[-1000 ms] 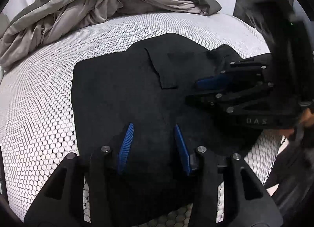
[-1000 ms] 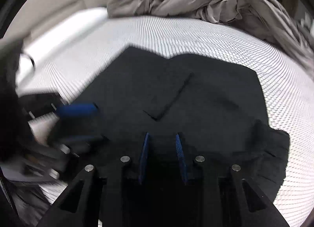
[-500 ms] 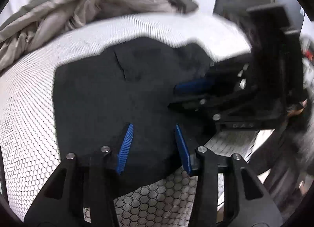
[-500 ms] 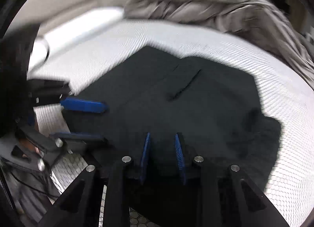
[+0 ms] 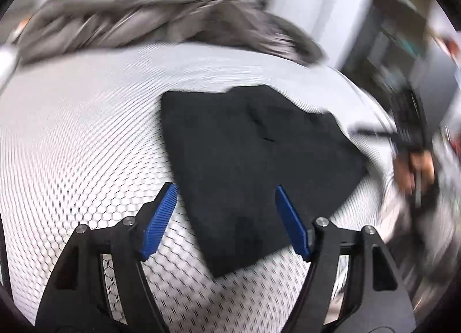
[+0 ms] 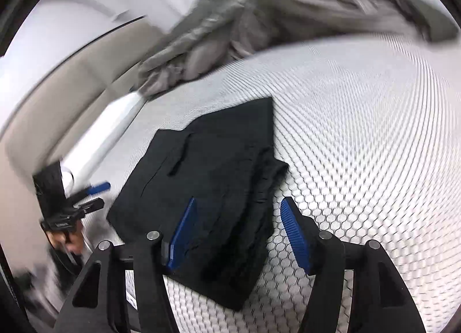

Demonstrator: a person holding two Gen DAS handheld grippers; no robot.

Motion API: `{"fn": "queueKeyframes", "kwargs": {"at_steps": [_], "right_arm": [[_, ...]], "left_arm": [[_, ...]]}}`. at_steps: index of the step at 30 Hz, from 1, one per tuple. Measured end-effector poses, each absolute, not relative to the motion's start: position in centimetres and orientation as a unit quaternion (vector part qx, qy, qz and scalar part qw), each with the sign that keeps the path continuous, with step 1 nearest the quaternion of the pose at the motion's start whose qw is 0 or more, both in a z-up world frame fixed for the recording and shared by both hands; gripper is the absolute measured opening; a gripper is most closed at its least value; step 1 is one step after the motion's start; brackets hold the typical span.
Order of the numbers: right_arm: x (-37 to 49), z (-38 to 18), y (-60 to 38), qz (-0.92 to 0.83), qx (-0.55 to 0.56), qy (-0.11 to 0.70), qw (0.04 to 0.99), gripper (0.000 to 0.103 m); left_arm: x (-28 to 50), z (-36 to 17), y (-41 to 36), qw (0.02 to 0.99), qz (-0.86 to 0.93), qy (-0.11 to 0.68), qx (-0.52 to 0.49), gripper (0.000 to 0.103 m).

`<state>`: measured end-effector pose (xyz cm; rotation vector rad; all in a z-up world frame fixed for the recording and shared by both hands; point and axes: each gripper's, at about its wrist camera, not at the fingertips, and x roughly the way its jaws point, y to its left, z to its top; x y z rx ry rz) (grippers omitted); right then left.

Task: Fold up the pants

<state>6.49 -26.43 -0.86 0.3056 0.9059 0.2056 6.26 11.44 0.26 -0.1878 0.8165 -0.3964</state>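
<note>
Pants lie flat as a folded black block on the bed w/ the honeycomb cover, looks like the fold is basically done. Left gripper: jaws apart, just been opening, nothing between the pads; cloth sits below and ahead, near corner of the block pointing back toward the gap. Right gripper: jaws also apart, just been opening, no cloth pinched, though the stacked edge of the pants lies under and between the fingers in that view. Key geometry: block's long axis runs away from the right gripper, roughly along its pointing dir; from the left wrist cam the same block runs diagonally, lower-left to upper-right. The layered, slightly ragged edge is on the right gripper's side, so the right is the nearer one for any tidy-up or extra fold; the left is off the opposite edge, seen small at far left of the right cam. Grey crumpled blanket is well apart at the far end, not in the way. Both views blurred, so can't tell the exact layer count.
</note>
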Motion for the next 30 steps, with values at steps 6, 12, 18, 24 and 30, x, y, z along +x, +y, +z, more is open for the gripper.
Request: {"fn": "queueKeyframes", "kwargs": {"at_steps": [6, 12, 18, 24, 30], "right_arm": [[9.7, -4.8, -26.8, 0.128, 0.236, 0.482, 0.834, 0.056], [8.6, -4.0, -24.8, 0.121, 0.188, 0.472, 0.853, 0.03], [11.0, -4.1, -23.5, 0.04, 0.119, 0.466, 0.876, 0.032], [10.7, -4.2, -22.7, 0.027, 0.096, 0.467, 0.879, 0.048], [7.1, -0.6, -22.2, 0.032, 0.032, 0.427, 0.903, 0.085]], "left_arm": [[8.8, -2.1, 11.7, 0.867, -0.154, 0.455, -0.136, 0.037], [9.7, -1.7, 10.8, 0.873, -0.143, 0.455, -0.103, 0.034], [11.7, -1.2, 8.9, 0.887, -0.096, 0.447, -0.065, 0.034], [9.4, -0.6, 7.0, 0.908, -0.066, 0.414, -0.016, 0.039], [5.2, 2.2, 6.2, 0.931, -0.036, 0.363, 0.003, 0.075]]}}
